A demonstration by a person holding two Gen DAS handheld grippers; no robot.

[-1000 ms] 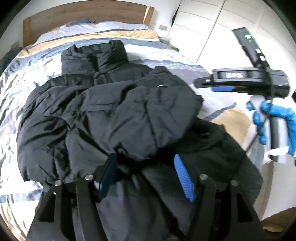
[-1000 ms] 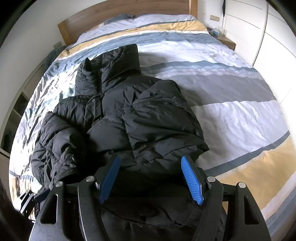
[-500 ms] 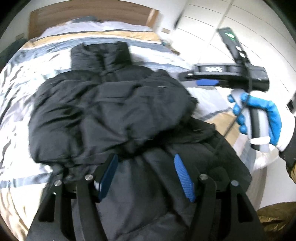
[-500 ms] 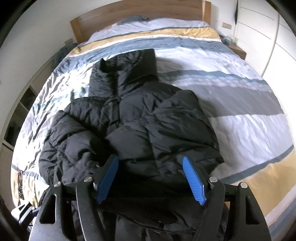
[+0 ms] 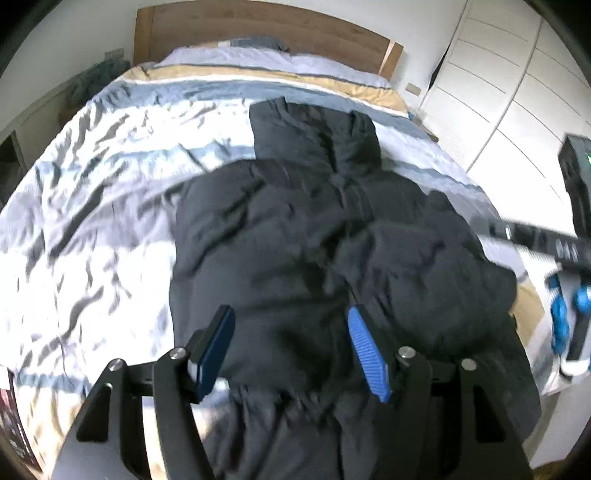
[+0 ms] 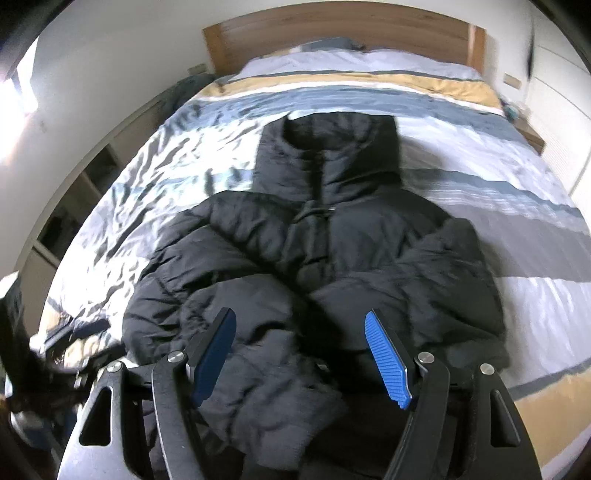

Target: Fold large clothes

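A black puffer jacket lies on the striped bed, collar toward the headboard, both sleeves folded in across the chest. My left gripper is open and empty, hovering over the jacket's lower part. My right gripper is open and empty above the crossed sleeves near the hem. The right gripper's body also shows at the right edge of the left wrist view, held by a blue-gloved hand. The jacket's hem is hidden under the gripper frames.
The bed has a striped white, grey and yellow duvet and a wooden headboard. White wardrobe doors stand on the right. Open shelving runs along the left wall. A bedside table is at far right.
Both grippers have swung leftward and pulled back, so the jacket now sits more to the centre-right of both views. The jacket has not visibly changed shape. Both grippers stayed open.
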